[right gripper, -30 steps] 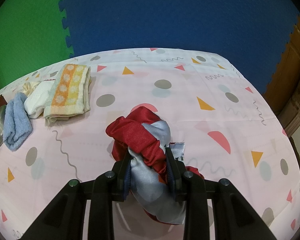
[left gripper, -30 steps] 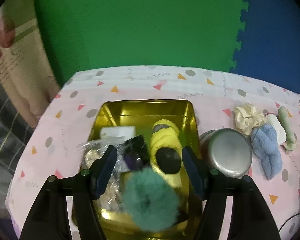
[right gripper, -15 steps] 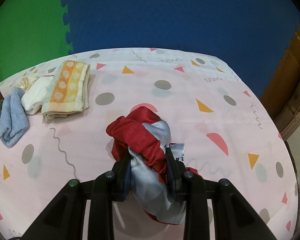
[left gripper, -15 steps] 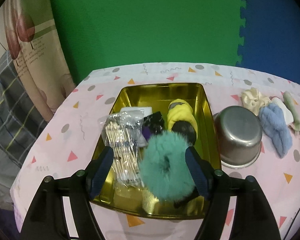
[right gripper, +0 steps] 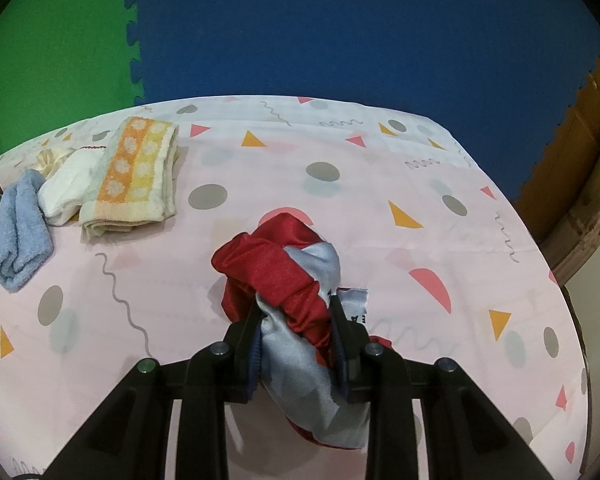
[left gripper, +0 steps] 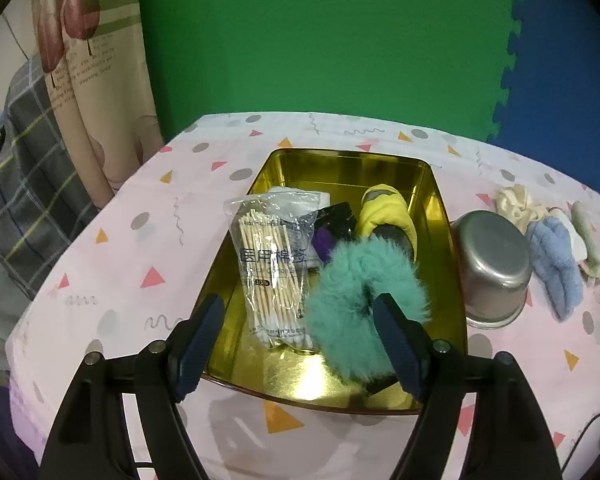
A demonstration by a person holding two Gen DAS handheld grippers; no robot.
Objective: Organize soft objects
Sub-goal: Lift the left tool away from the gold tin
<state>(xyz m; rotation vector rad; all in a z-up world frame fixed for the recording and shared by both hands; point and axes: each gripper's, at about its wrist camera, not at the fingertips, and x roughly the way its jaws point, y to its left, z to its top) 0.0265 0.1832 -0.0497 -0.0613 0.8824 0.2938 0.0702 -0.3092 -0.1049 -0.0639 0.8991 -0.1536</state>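
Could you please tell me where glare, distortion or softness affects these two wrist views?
Left wrist view: bright glare on the gold tin's floor, fisheye bending of the tablecloth edge, dark corner vignetting. Right wrist view: even light, no glare, the red and grey cloth sharp, the table rim curved by the lens.
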